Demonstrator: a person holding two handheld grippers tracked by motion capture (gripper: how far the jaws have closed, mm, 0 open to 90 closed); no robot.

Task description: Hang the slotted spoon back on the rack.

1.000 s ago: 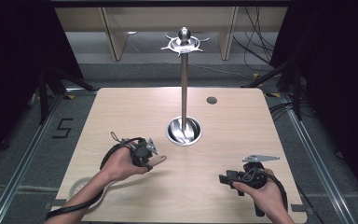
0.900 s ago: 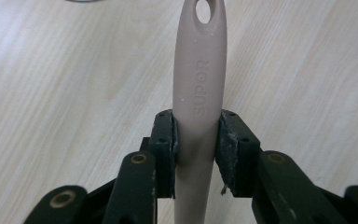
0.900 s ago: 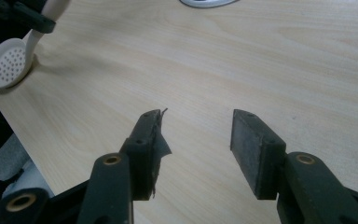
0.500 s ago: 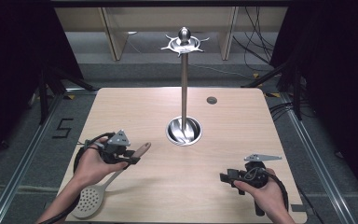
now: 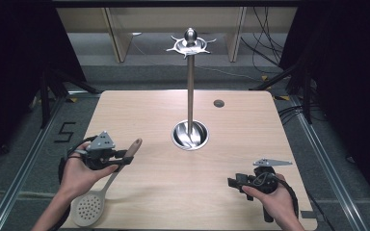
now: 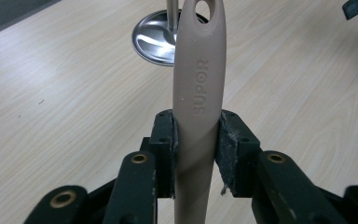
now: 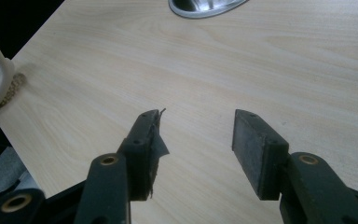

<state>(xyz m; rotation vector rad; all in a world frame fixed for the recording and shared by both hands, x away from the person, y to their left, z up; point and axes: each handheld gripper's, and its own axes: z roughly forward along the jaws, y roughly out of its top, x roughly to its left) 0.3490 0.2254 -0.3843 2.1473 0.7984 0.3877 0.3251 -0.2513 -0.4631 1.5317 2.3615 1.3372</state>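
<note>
left gripper: clamped on the skimmer handle; in the left gripper view both pads press the handle's sides. the hand under it hides part of the body from above.
skimmer: beige, held over the table's near left corner. handle end with the hang hole points toward the stand. the perforated head juts past the near edge, its lower rim close to the frame bottom. the handle stretch under the hand is hidden. in the left gripper view the hole is cut off at the top and the head is out of frame. "supor" reads along the handle.
table: light wood, with a small dark round spot near the far edge; can't tell what it is.
stand: steel pole on a round dish base mid-table, with a hook ring and ball on top. reflections in the base are hard to read. in both gripper views the base is clipped by the top edge.
right gripper: low over the near right of the table, pointing left. jaws apart and just been opening, only bare wood between the pads. the left pad's liner is torn and frayed. the hand covers the rear of the body.
</note>
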